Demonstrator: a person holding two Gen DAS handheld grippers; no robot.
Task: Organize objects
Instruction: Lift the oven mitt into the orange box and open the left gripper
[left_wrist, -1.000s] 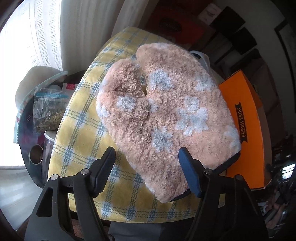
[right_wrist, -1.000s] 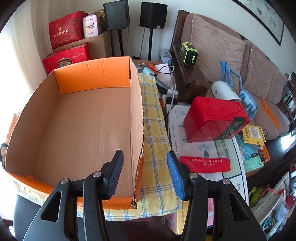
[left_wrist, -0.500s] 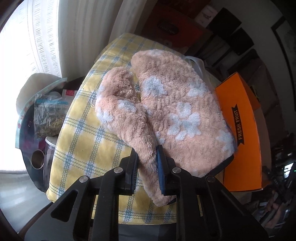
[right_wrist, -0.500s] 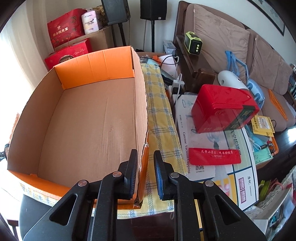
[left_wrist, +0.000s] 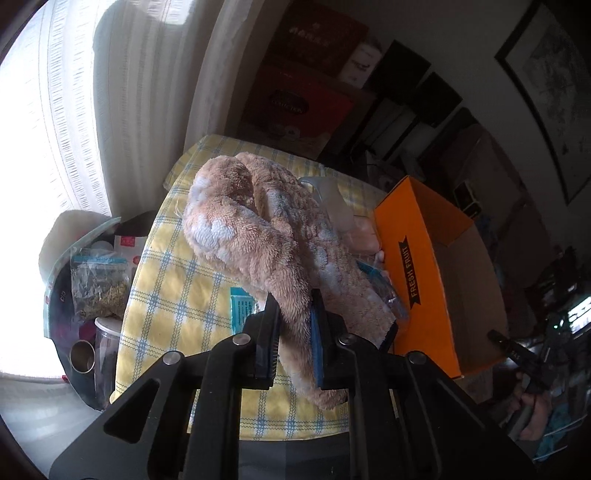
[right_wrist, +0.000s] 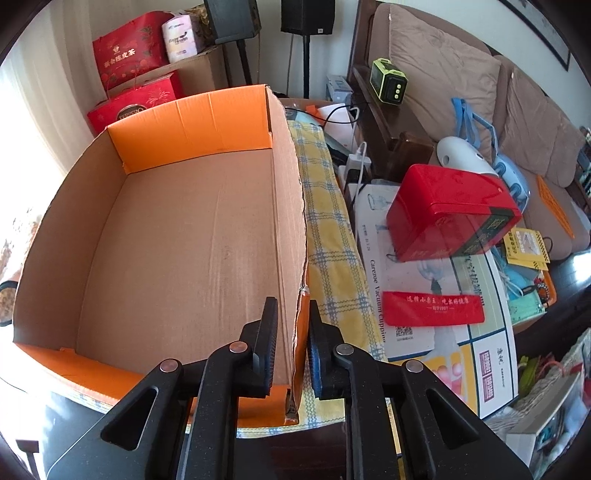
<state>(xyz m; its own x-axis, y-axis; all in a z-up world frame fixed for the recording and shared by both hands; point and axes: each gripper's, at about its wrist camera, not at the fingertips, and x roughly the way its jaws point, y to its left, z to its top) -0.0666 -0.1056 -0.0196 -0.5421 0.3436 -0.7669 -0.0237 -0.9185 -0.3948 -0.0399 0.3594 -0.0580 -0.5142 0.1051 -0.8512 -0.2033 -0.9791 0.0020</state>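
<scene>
A fluffy peach oven mitt with pale blue flowers hangs folded above the yellow checked tablecloth. My left gripper is shut on the mitt's lower edge and holds it lifted. The orange cardboard box marked FRESH FRUIT stands to the right of the mitt. In the right wrist view the box is open and empty inside. My right gripper is shut on the box's right side wall near its front corner.
Small packets and a clear bag lie under the mitt. A bag of jars and dried herbs sits left of the table. A red tin, red pouch and printed carton lie right of the box.
My left gripper closed on the mitt and lifted it, folding it and uncovering packets beneath. My right gripper closed on the box's side wall.
</scene>
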